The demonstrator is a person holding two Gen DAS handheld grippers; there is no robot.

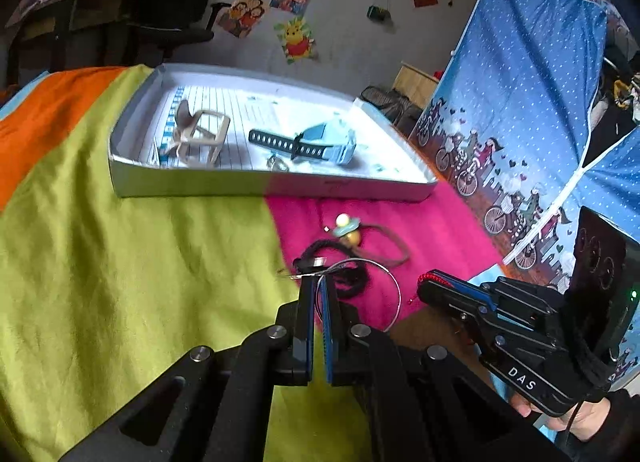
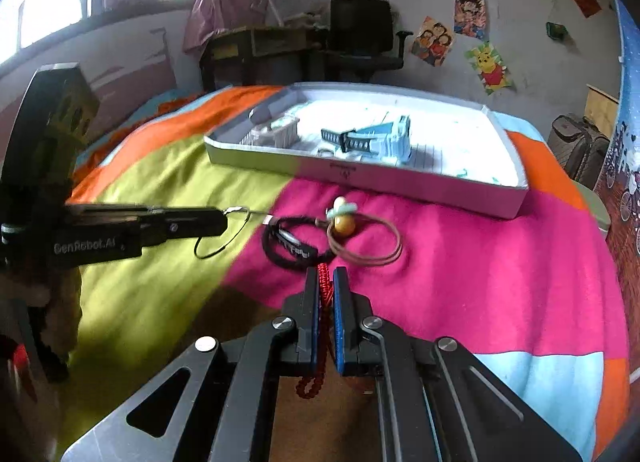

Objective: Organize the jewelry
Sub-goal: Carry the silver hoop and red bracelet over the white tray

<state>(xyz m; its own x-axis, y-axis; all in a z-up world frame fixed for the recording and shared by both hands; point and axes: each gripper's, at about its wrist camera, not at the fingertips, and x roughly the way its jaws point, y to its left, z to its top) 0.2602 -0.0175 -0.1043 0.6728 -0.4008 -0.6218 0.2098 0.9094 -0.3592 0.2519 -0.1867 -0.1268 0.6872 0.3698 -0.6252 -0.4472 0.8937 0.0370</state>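
A thin silver wire hoop (image 1: pixel 384 286) is hanging from the left gripper (image 1: pixel 319 282), whose two fingers are pressing together on its upper edge so that the ring is curving out toward four o'clock over the pink panel of the patchwork blanket (image 1: pixel 120 262). In the right wrist view that same gripper (image 2: pixel 224 218) is reaching in level from nine o'clock, with the hoop (image 2: pixel 224 238) dangling at its tip above the green panel. The right gripper (image 2: pixel 325 278) is clamping a red braided cord (image 2: pixel 323 282), which is running down between the fingers and looping out beneath them at six o'clock; from the left wrist view the gripper (image 1: pixel 426 282) is lying low at four o'clock, the red cord (image 1: pixel 434 277) showing along its tip. On the blanket, a black braided bracelet (image 2: pixel 288 246) is lying just ahead of the right gripper, and a brown cord with beads (image 2: pixel 360 238) is lying just beside it at one o'clock. Beyond them at twelve o'clock a shallow white tray (image 2: pixel 440 198) is holding a black-strapped watch (image 2: pixel 348 140) leaning on a pale blue box (image 2: pixel 394 138), with a small beige stand (image 1: pixel 200 134) toward its ten o'clock end.
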